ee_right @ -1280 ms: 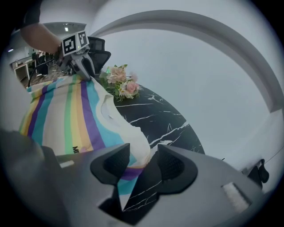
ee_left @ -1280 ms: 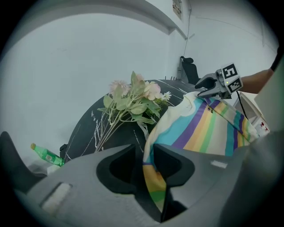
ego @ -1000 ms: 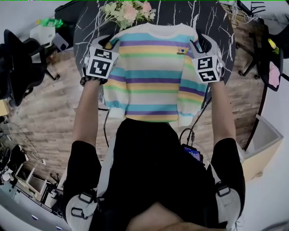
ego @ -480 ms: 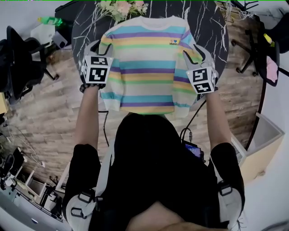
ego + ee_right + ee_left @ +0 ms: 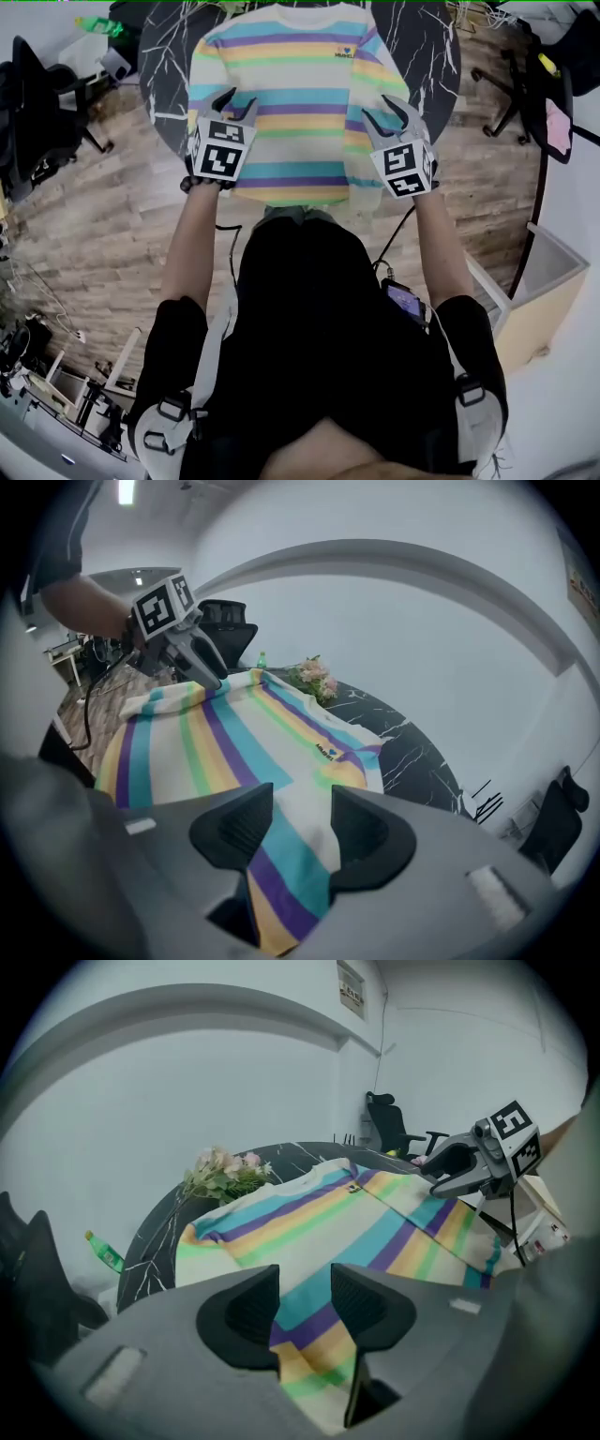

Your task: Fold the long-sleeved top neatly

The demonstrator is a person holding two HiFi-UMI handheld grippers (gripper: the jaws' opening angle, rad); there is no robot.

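The striped long-sleeved top (image 5: 281, 84) was spread on the marble table (image 5: 431, 47). The left gripper (image 5: 239, 99), jaws just opened wider, and the right gripper (image 5: 382, 112) were held released over it, gripping nothing.

Round black table (image 5: 427, 56) veined in white, on a plank floor (image 5: 112, 225); carries a bunch of pale flowers (image 5: 223, 1176) at its far edge. Green bottle (image 5: 101, 22) beyond the table's left side, black office chairs (image 5: 37, 117) left and right. Open beige box (image 5: 548, 295) on the floor at the right.
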